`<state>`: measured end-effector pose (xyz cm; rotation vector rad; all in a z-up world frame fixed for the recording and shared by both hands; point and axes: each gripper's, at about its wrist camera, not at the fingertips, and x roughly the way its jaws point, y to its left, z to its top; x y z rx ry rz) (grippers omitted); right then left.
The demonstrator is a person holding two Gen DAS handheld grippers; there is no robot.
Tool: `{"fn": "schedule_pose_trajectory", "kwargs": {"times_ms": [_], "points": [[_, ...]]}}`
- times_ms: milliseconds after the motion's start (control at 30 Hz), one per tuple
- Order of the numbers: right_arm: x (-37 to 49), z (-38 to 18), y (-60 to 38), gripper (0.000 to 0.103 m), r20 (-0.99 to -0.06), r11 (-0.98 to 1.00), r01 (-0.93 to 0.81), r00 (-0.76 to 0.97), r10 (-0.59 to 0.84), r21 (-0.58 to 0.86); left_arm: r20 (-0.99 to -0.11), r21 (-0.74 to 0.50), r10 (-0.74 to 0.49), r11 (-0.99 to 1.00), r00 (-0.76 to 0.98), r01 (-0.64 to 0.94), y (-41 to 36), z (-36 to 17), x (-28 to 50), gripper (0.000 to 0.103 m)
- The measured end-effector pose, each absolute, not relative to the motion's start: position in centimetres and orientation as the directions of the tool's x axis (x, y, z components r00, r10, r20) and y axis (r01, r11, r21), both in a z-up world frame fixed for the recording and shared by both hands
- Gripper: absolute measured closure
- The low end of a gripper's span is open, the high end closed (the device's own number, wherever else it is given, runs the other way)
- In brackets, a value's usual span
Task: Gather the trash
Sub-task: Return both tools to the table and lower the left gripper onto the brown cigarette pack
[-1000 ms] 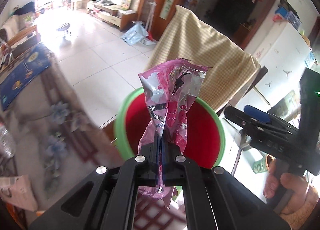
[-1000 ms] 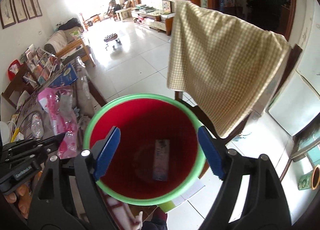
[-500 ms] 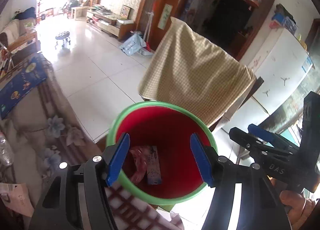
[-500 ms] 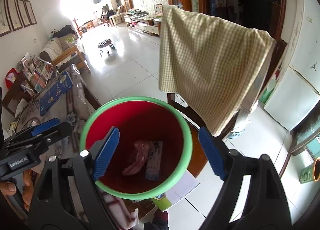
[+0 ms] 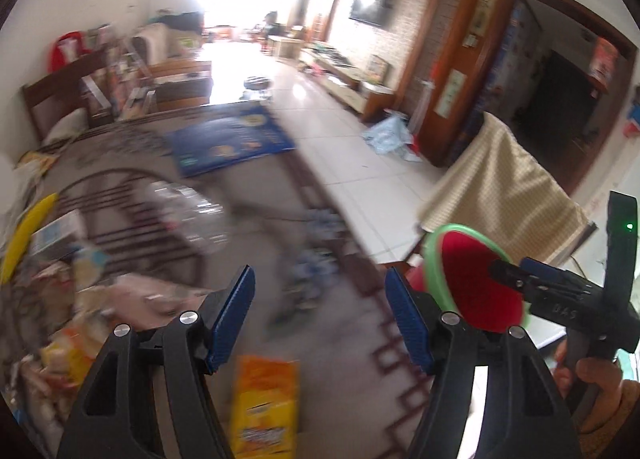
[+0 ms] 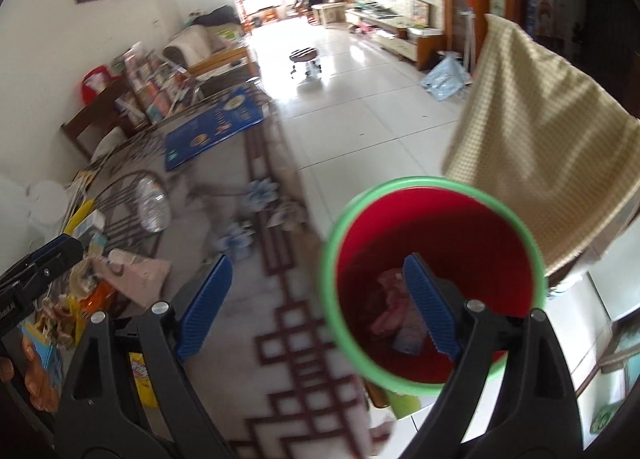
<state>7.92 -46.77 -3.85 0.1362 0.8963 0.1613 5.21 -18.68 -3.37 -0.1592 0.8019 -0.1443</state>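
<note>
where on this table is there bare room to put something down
Free: the patterned tablecloth between the red bin and the clear bottle, up to the blue mat. Crowded: the near left corner, heaped with wrappers, and the orange packet below the left gripper.

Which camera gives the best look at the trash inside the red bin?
The right wrist view: it looks down into the bin, showing the pink wrapper at the bottom. The left wrist view catches only the bin's side and rim, not its contents.
</note>
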Motion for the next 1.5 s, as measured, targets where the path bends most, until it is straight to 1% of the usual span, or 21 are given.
{"fn": "schedule_pose_trajectory", "kwargs": {"times_ms": [233,400,500,633,700,733,767,867,933,1000,1067,1200,1300,1500], "points": [[7.1,-4.2,-38.0,0.017,-0.778,0.966,-0.197,0.575,0.254,0.170,-0.716,-0.104,0.097,0.965,0.691,-0.242,-4.0,-4.1,0.2,0.039],[6.3,-4.3,-33.0,0.017,-0.785,0.959,-0.227,0.557,0.272,0.171,-0.777,-0.029,0.246,0.905,0.579,-0.424,6.1,-6.7,-3.3,0.039],[5.8,-4.5,-29.6,0.016,-0.787,0.952,-0.248,0.544,0.291,0.180,-0.810,0.027,0.305,0.873,0.500,-0.488,10.7,-8.7,-5.2,0.039],[4.6,-4.9,-24.8,0.016,-0.790,0.939,-0.289,0.523,0.319,0.187,-0.852,0.067,0.329,0.839,0.407,-0.539,16.1,-11.6,-6.4,0.036],[4.1,-4.9,-22.8,0.016,-0.792,0.933,-0.306,0.514,0.330,0.190,-0.867,0.062,0.318,0.832,0.383,-0.551,18.1,-12.9,-6.7,0.035],[3.8,-5.0,-21.7,0.016,-0.793,0.929,-0.316,0.509,0.336,0.191,-0.872,0.063,0.314,0.832,0.376,-0.551,18.6,-13.4,-6.6,0.031],[3.4,-5.0,-20.6,0.016,-0.794,0.926,-0.326,0.503,0.342,0.192,-0.880,0.067,0.308,0.833,0.361,-0.549,19.1,-14.0,-6.5,0.029],[2.5,-5.1,-18.2,0.016,-0.801,0.917,-0.356,0.488,0.347,0.181,-0.902,0.063,0.280,0.839,0.329,-0.541,19.9,-15.7,-5.9,0.029],[1.8,-5.1,-17.0,0.016,-0.803,0.912,-0.371,0.484,0.349,0.172,-0.902,0.095,0.290,0.856,0.321,-0.508,18.8,-16.1,-5.2,0.014],[1.4,-5.0,-16.2,0.016,-0.804,0.909,-0.380,0.481,0.350,0.168,-0.906,0.111,0.288,0.869,0.310,-0.482,17.8,-16.7,-4.5,0.008],[1.1,-4.7,-15.6,0.016,-0.805,0.907,-0.387,0.480,0.350,0.164,-0.904,0.141,0.313,0.860,0.290,-0.491,17.6,-17.0,-4.5,0.008],[0.7,-4.7,-14.9,0.016,-0.804,0.905,-0.397,0.482,0.348,0.154,-0.899,0.138,0.318,0.858,0.301,-0.495,17.8,-17.0,-4.6,0.008],[0.5,-4.7,-14.6,0.016,-0.804,0.905,-0.395,0.482,0.348,0.155,-0.882,0.157,0.335,0.871,0.330,-0.465,16.9,-16.4,-4.6,0.008],[0.3,-4.8,-14.1,0.016,-0.806,0.899,-0.409,0.475,0.354,0.153,-0.901,0.091,0.247,0.911,0.357,-0.402,15.6,-17.0,-3.5,0.009]]}}
